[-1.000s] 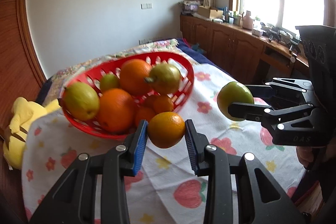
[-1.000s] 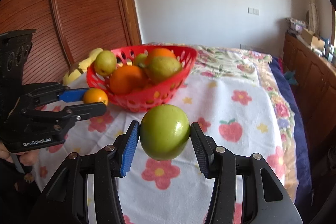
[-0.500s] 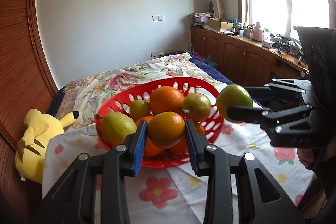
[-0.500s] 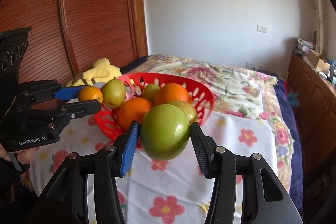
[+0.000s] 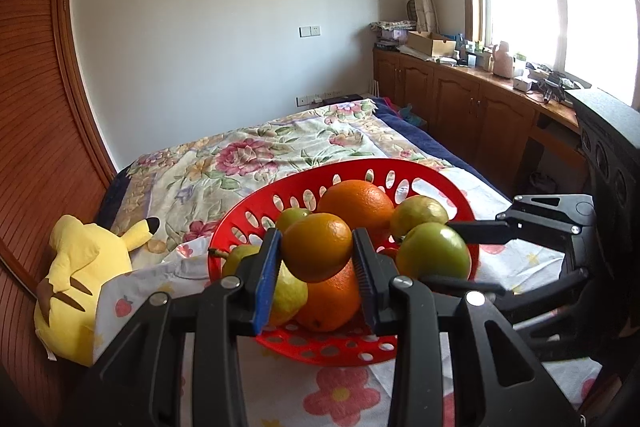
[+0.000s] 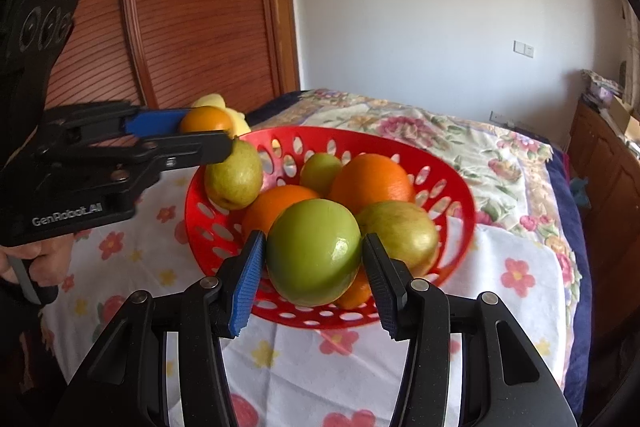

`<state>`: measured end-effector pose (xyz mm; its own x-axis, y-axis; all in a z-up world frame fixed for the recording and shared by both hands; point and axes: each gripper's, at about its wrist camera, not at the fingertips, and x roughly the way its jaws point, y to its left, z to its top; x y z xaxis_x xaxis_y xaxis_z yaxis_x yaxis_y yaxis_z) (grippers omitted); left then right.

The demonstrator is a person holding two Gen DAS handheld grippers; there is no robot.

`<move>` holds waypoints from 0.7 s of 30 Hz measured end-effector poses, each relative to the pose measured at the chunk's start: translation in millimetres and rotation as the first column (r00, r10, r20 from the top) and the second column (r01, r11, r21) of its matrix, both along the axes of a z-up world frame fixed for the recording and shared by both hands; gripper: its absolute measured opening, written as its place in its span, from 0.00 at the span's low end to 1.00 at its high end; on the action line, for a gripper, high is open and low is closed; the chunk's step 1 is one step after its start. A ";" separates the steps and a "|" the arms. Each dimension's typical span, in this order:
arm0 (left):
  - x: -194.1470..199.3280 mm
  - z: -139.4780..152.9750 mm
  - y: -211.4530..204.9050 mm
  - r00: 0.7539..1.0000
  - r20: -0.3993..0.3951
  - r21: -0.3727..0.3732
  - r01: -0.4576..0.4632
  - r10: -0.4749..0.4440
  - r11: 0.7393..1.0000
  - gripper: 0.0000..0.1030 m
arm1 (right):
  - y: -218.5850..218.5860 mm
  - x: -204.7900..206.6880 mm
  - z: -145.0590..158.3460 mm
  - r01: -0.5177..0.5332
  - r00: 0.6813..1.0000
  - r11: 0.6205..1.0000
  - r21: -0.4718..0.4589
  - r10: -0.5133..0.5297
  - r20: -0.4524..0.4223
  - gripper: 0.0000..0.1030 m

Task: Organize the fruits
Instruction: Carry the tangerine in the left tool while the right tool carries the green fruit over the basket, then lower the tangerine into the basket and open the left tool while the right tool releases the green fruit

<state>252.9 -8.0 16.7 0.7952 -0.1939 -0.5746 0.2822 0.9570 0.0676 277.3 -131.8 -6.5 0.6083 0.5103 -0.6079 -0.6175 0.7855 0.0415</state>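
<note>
Left gripper (image 5: 316,259) clamps a small orange (image 5: 317,247), right gripper (image 6: 314,259) a green apple (image 6: 314,251), above the red basket (image 6: 452,187).

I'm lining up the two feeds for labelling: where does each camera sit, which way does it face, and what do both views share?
Left wrist view: sits on the left hand-held gripper, looking along its fingers over the small orange they clamp, towards the red basket, bed and window; the right hand-held gripper enters from the right.
Right wrist view: sits on the right hand-held gripper, looking past the green apple it holds, towards the basket and wooden wardrobe; a hand holds the left hand-held gripper at left.
Shared: basket, both held fruits, each other's gripper, yellow plush toy.
</note>
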 end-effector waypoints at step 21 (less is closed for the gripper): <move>44.1 -19.4 0.7 0.999 -0.035 -0.024 -0.009 0.008 1.000 0.33 | 28.9 12.1 -33.3 -0.056 0.997 0.998 -0.019 0.055 -0.059 0.49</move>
